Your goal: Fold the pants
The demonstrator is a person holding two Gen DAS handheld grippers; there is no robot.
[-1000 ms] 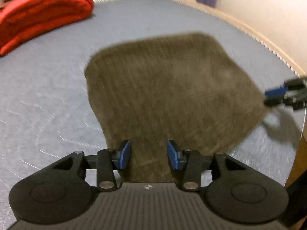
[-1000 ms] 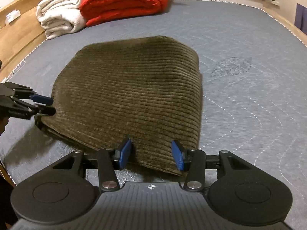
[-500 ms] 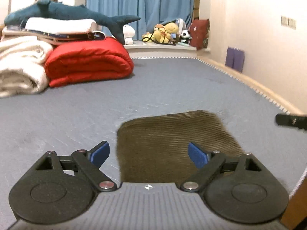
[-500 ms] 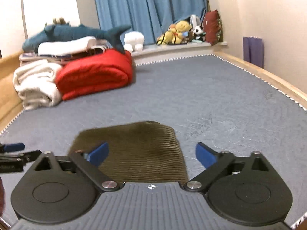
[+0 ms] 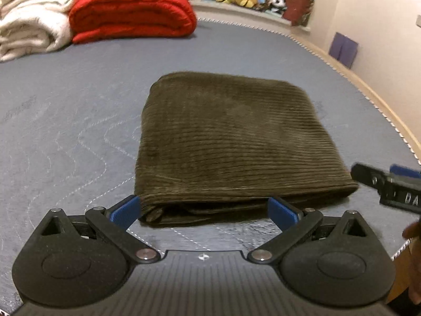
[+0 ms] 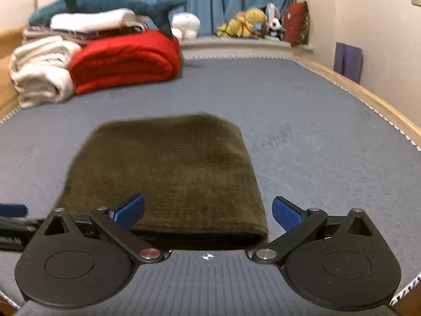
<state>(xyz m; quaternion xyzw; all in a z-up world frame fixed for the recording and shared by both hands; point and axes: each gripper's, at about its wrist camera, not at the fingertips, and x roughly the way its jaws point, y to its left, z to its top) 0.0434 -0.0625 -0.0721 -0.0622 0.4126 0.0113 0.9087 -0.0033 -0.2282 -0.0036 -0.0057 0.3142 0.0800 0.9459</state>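
Corduroy pants (image 5: 231, 142), olive-brown, lay folded into a squarish stack on the grey quilted mattress (image 5: 65, 110), w/ the layered edge facing both cams. Left gripper (image 5: 202, 210) hung just short of that edge, jaws opening, almost fully spread, nothing btwn the blue pads. Right gripper (image 6: 208, 212) likewise: jaws wide apart, holding nothing, above the pants' near right corner. Red blanket (image 6: 126, 60) & white towels (image 6: 39, 71) sat at the far end.

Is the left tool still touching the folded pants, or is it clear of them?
Cannot tell. In the left wrist view the left tool is wide open, but one pad overlaps the near edge of the pants; no clear gap.
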